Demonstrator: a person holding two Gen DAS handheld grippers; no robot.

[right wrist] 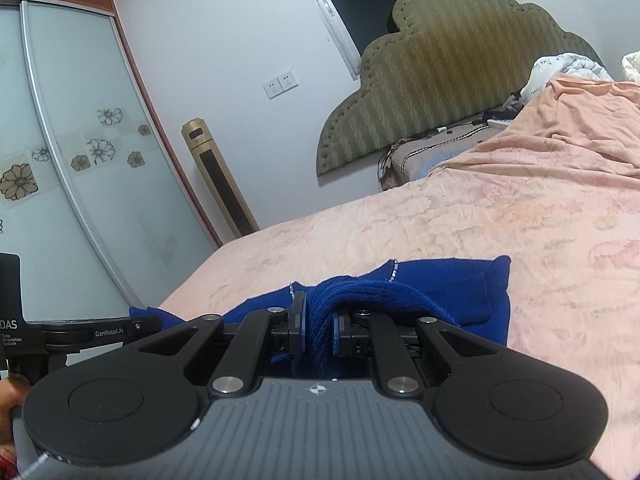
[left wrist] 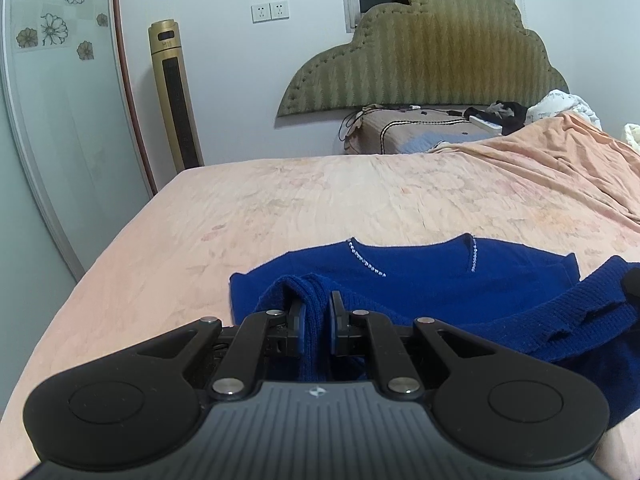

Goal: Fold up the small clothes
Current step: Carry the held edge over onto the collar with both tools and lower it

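While both grippers pinch ribbed hem, blue sweater lies on bed, collar far side. Left gripper jaws clamped on hem; right gripper jaws clamped on bunched knit. Likely lifting hem to fold toward collar.

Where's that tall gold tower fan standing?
The tall gold tower fan stands against the white wall, left of the green padded headboard, beside the sliding wardrobe door.
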